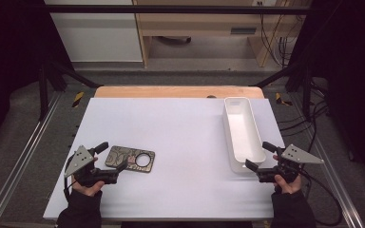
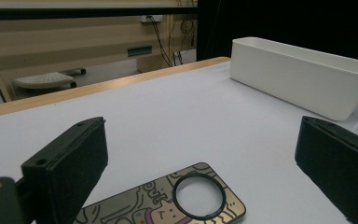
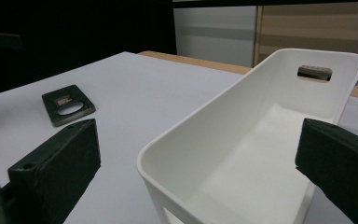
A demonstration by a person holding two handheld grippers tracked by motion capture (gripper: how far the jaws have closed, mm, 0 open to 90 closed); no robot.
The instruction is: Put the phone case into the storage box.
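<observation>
A flat phone case [image 1: 130, 158] with a cartoon print and a round camera hole lies on the white table at the front left. My left gripper [image 1: 112, 156] stands open just in front of it, and the case [image 2: 168, 205] lies low between its jaws, untouched. A long white bin [image 1: 242, 133] sits at the right of the table, empty. My right gripper [image 1: 260, 156] is open at the bin's near end; in the right gripper view the bin [image 3: 256, 140] spreads between the jaws and the case [image 3: 68, 105] lies far off at the left.
The white table top [image 1: 180, 137] has a wooden edge at the back. Metal frame rails run along both sides, and cables hang at the right. A shelf unit stands beyond the table.
</observation>
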